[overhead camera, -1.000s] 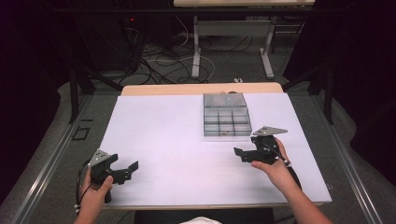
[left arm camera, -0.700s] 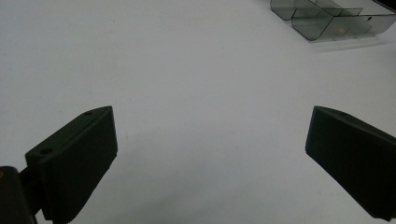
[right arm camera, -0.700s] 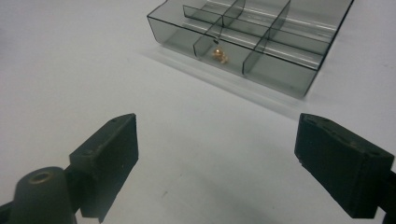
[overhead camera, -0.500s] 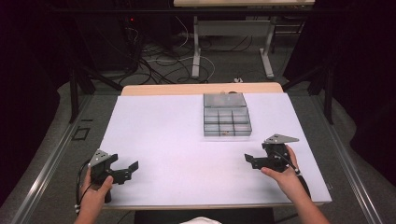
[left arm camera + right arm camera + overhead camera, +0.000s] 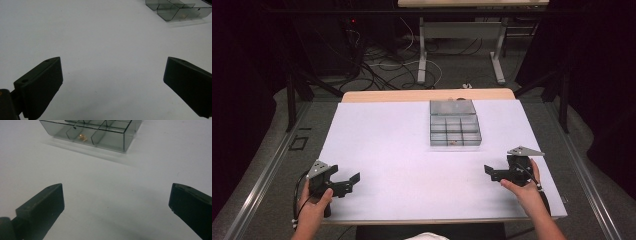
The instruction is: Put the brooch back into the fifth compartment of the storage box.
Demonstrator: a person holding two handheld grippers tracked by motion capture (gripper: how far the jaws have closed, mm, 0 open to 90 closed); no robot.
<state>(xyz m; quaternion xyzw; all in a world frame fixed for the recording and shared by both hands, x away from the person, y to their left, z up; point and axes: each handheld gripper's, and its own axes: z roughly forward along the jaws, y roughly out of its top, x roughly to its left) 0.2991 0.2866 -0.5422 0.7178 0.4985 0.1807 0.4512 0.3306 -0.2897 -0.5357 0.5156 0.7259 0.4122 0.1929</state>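
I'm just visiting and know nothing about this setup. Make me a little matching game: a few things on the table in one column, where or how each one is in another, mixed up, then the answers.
Things:
1. left hand-held gripper
2. right hand-held gripper
3. clear divided box
4. small brass piece

Descriptions:
A. lying inside a compartment
B. toward the far side of the white table, right of centre
C. open, near edge, left side
D. open, near edge, right side

Pairs: 1-C, 2-D, 3-B, 4-A
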